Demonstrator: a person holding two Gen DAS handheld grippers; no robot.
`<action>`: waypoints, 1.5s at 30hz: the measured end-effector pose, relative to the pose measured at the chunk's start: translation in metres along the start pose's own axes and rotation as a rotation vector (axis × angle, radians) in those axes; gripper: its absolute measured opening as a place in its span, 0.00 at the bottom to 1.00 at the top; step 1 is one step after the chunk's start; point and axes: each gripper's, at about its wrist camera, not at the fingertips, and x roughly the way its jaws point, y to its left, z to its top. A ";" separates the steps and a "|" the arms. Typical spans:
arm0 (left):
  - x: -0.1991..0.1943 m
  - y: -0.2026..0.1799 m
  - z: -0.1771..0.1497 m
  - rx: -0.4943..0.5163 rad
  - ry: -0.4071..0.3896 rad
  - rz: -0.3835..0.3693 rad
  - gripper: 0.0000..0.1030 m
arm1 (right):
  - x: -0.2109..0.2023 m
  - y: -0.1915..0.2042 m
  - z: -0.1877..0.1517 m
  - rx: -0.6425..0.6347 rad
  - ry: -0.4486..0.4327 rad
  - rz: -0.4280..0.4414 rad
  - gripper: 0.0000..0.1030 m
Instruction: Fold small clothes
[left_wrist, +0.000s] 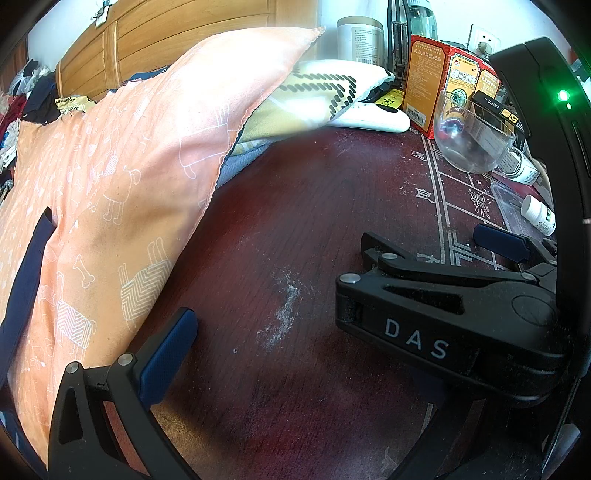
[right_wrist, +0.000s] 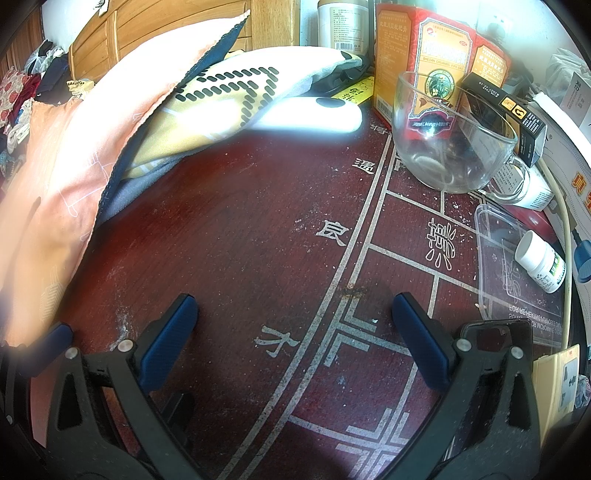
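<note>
A glass cup, red medicine boxes and a white pill bottle crowd the upper right of the dark red table. The orange printed garment lies at left, beside the spread left gripper; the right gripper, also spread, hovers over bare tabletop.

Both wrist views sit low over dark red table, facing forward toward cluttered far edge. We share orange cloth at left, glass cup and red box ahead. Left wrist view catches right gripper alongside.
</note>
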 end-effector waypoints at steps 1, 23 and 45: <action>0.000 0.000 0.000 0.000 0.000 0.000 1.00 | 0.000 0.000 0.000 0.000 0.000 0.000 1.00; -0.139 0.107 -0.044 -0.087 -0.284 -0.153 1.00 | -0.096 0.028 0.008 -0.120 -0.319 0.313 1.00; -0.660 0.239 -0.248 -0.475 -1.160 0.214 1.00 | -0.357 0.227 -0.076 -0.494 -0.729 1.108 1.00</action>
